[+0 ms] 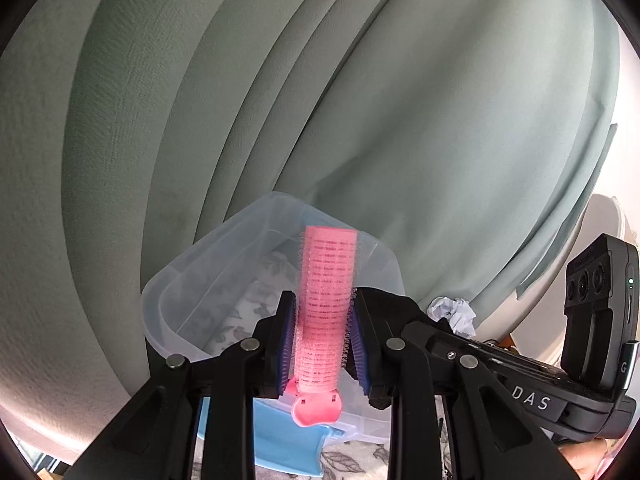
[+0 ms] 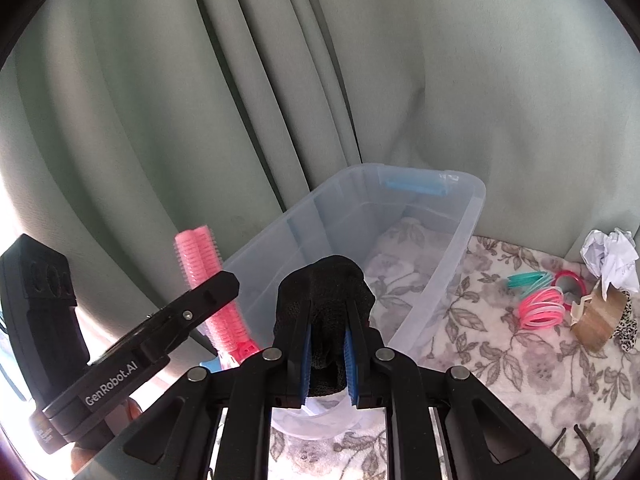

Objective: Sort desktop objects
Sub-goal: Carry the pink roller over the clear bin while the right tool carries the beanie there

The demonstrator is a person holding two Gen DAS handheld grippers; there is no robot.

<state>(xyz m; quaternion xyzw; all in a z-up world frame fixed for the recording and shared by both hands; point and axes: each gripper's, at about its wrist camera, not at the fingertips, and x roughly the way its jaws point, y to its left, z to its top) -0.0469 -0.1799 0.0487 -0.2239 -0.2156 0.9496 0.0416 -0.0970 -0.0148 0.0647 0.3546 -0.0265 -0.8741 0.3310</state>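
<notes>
While clamped in left jaws, pink hair roller (image 1: 326, 304) lengthwise, pointing forward; right jaws on black cloth (image 2: 326, 312)

Both wrist views look closely, slightly downward, sharing the clear bin (image 1: 224, 264) before curtains (image 2: 140, 100).

"What was the surface?"

"A floral-print cloth (image 2: 516, 364), pale with grey leaves and blooms, covered it; the curtain hung along its far edge."

"And what sat on it?"

"A clear plastic storage bin (image 2: 456, 240) with a blue handle clip, near the curtain. Well to its right lay a stack of pink plastic bangles (image 2: 542, 308), teal bangles (image 2: 526, 279) just behind them, and a red ring (image 2: 570, 280) beside those. A roll of brown packing tape (image 2: 600, 320) stood near the bangles, with crumpled white paper (image 2: 610, 258) behind it."
</notes>
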